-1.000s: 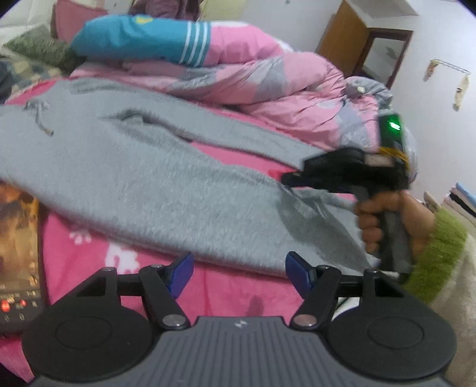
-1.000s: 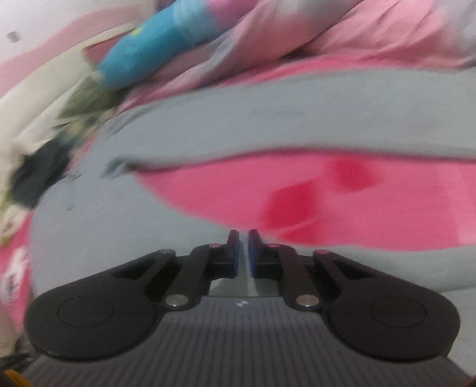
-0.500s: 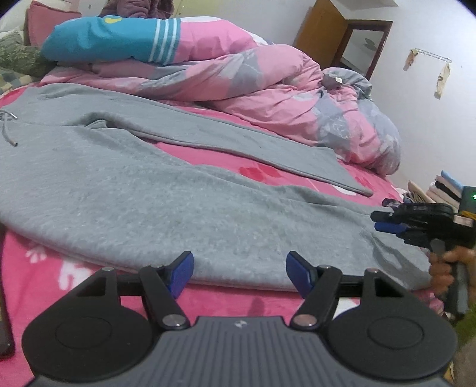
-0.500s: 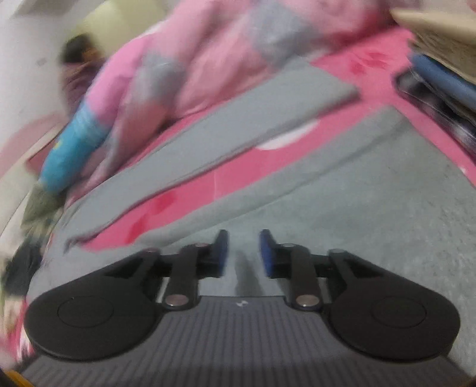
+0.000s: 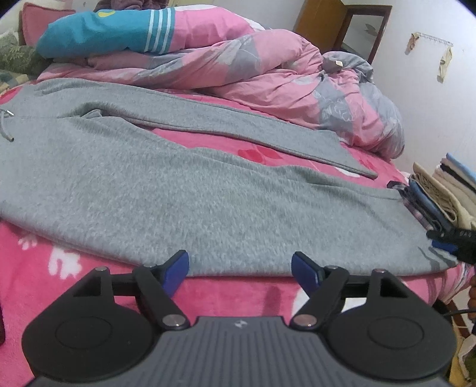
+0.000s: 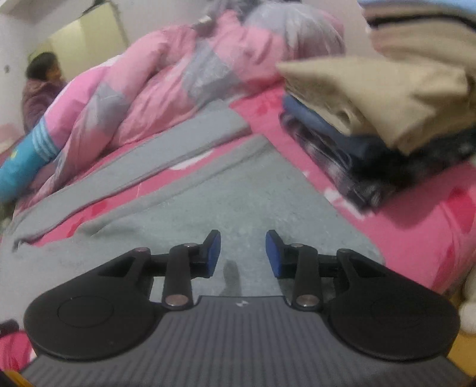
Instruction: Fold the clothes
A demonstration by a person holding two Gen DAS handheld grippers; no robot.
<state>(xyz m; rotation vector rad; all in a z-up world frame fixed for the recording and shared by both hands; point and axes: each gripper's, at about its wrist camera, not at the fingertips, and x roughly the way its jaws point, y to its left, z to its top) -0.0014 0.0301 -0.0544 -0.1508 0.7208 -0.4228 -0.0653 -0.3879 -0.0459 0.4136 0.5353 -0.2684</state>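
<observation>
White walls (image 5: 431, 98), a wooden cabinet (image 5: 321, 23) behind the pink bed (image 5: 267, 154), a pale door (image 6: 86, 50).

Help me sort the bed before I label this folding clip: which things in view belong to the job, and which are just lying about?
Belongs to the job:
- grey sweatpants, spread flat
- left gripper, jaws opening, nothing between them
- right gripper, jaws opening over a pant leg
- stack of folded clothes

Lying about:
- pink and grey duvet
- blue and pink pillow
- pink bedsheet
</observation>
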